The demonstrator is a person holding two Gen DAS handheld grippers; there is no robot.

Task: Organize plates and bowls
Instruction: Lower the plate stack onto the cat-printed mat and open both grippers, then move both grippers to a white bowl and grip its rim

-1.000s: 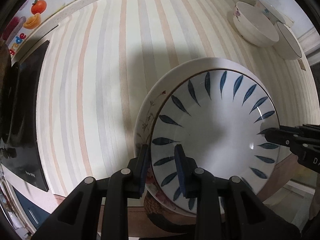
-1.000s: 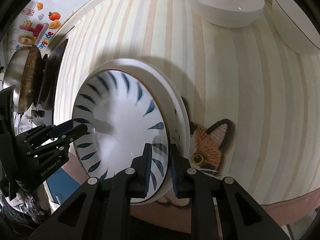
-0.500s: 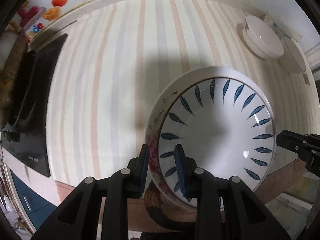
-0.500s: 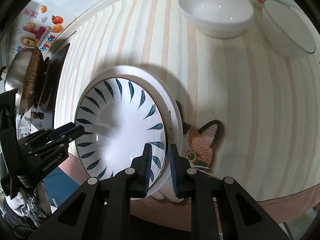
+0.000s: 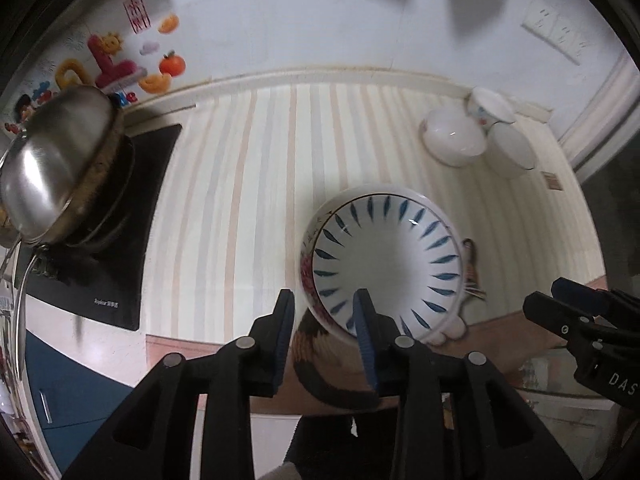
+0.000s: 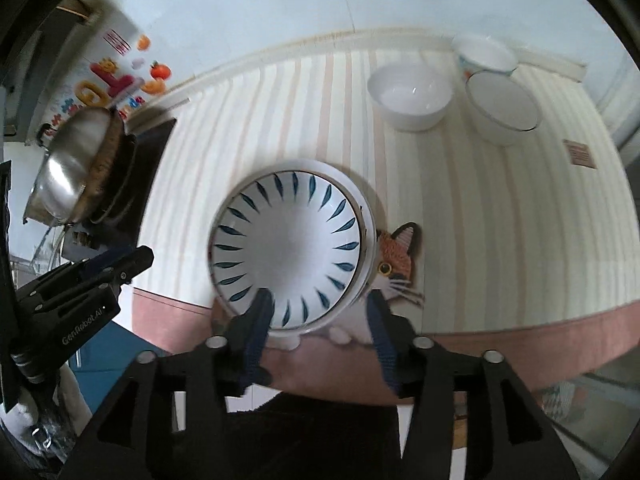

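The leaf-patterned plate (image 6: 286,250) sits stacked on another plate (image 5: 310,264) atop the cat mat (image 6: 396,260), bowls (image 6: 410,94) behind.

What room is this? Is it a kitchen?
Most likely a home kitchen: a steel pan sits on a black cooktop, and bowls and a leaf-patterned plate stand on a striped counter.

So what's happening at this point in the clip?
A person with a gripper in each hand is sorting dishes on a striped counter. The blue-leaf plate sits stacked on a flowered plate. The left gripper and right gripper are both opening, above the stack, with nothing held. Three white bowls wait near the back wall.
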